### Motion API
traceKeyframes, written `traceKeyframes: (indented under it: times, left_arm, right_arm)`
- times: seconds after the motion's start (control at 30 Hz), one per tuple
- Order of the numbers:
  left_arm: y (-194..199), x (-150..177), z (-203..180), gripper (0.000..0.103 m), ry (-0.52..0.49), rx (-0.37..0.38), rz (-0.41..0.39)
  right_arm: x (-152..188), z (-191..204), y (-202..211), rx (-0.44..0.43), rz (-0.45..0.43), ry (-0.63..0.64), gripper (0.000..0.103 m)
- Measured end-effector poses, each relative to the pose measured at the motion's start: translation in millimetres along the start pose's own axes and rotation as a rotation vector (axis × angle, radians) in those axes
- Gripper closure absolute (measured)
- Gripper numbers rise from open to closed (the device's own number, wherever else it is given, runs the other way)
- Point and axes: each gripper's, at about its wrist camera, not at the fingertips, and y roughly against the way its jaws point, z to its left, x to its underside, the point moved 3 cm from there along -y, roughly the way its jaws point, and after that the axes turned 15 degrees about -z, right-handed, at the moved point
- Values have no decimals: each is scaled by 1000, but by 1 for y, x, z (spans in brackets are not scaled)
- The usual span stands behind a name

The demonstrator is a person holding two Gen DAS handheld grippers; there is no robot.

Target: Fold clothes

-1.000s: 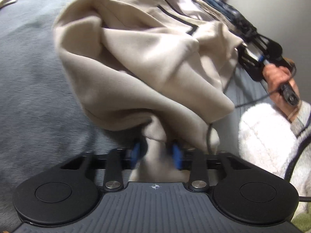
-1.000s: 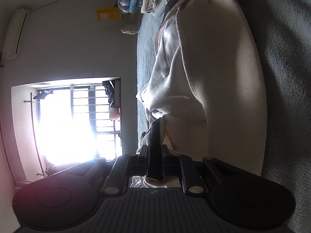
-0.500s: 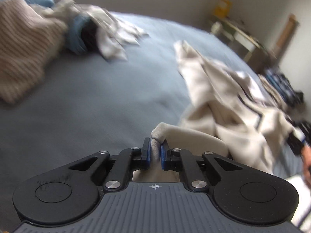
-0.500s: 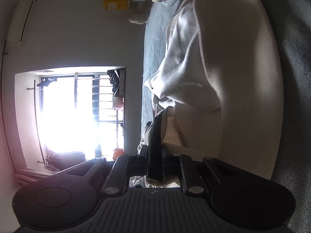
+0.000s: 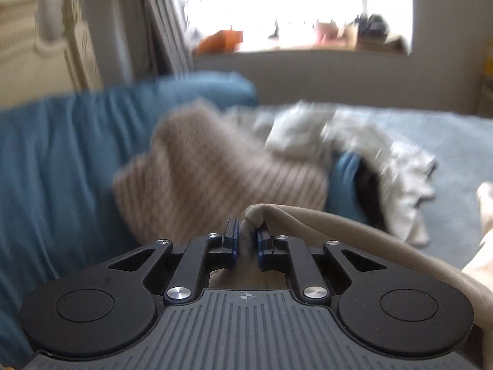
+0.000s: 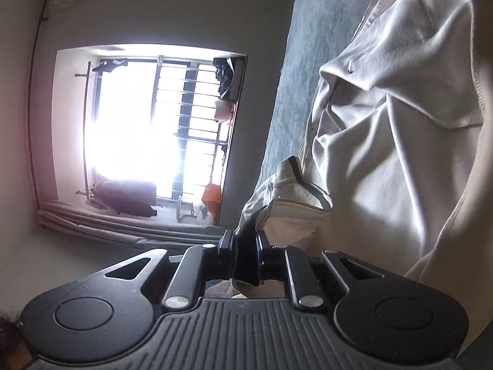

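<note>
Since the earlier frames, the left wrist view has swung away from the bunched beige garment (image 5: 354, 225) toward the window (image 5: 295, 9) and headboard (image 5: 46, 43), and the garment now trails off to the right instead of filling the picture. Left gripper (image 5: 246, 240) is clamped on a small rounded fold of that beige cloth; its jaws have just been opening slightly, yet the blue pads (image 5: 233, 240) press on the fabric between them. The cloth reads as smooth, thick knit, drawn into a taut band running from the fold toward the lower right edge. Beyond it, blurred, lie a ribbed brown-and-cream knit (image 5: 215, 172), a crumpled white garment (image 5: 369, 148) and a teal pillow (image 5: 77, 141) on a grey-blue bedspread (image 5: 456, 141). Turning to the right wrist view, which is rolled onto its side, the garment (image 6: 400, 129) has shifted from a rounded mass into a draped, creased sheet with a satin-like sheen and stitched seams. Right gripper (image 6: 245, 259) is clenched on a dark ribbed band at the garment's edge, next to a metal-toothed zipper (image 6: 295, 203) and a dark-trimmed panel. The cloth hangs above the grey-blue bedspread (image 6: 314, 46), with a barred window (image 6: 172, 129) bright at the left.
</note>
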Motion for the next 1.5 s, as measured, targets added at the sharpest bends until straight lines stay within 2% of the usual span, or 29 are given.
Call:
traceKeyframes:
  times: [0.1,0.17,0.27,0.37,0.5,0.6,0.7,0.73,0.83,0.9,0.93,1.0,1.03,1.07,1.13,1.23,1.3,1.4,1.47,1.5]
  left_arm:
    - [-6,30,20,84,94,7,73]
    - [2,37,34,68,132,-1,74]
    - [17,40,55,59,168,13,83]
    - [32,34,68,53,172,26,64]
    - [53,25,67,48,80,30,11]
    - [64,21,65,45,8,34,-15]
    - [68,19,66,38,-44,36,-19]
    - [64,19,68,35,-43,34,-6]
    - [45,25,78,35,31,32,84]
    - [30,33,85,35,108,19,156]
    - [25,37,86,35,152,19,175]
    - [20,42,87,34,227,44,193]
    - [18,44,87,33,251,61,201]
    - [17,45,86,32,265,68,208]
    - [14,44,85,32,300,78,217]
    - [15,41,96,30,501,140,209]
    - [17,41,107,30,684,186,176]
    - [25,40,127,30,883,182,92]
    - [34,39,133,30,927,153,51]
    - [40,39,127,30,896,166,48]
  right_arm:
    - [13,-7,-8,20,48,-17,88]
    - [21,-8,-14,29,79,-20,88]
    - [33,-2,-24,18,130,-13,88]
    - [46,14,-36,-21,196,8,88]
    - [81,46,-63,-78,342,74,88]
    - [123,77,-91,-117,494,154,88]
    - [173,112,-119,-177,642,243,88]
    - [192,124,-129,-203,693,271,88]
    - [260,146,-147,-272,870,379,87]
    - [312,142,-152,-260,997,467,83]
    - [333,134,-154,-229,1055,494,77]
    - [365,108,-154,-122,1151,521,72]
    - [373,96,-151,-76,1171,540,67]
    - [374,86,-147,-44,1169,567,62]
    - [354,78,-138,-13,1116,571,59]
    - [313,71,-129,19,1013,532,51]
    - [270,70,-130,29,908,452,50]
    - [208,62,-117,99,742,388,49]
    - [168,54,-102,161,628,362,48]
    - [148,50,-95,191,570,349,48]
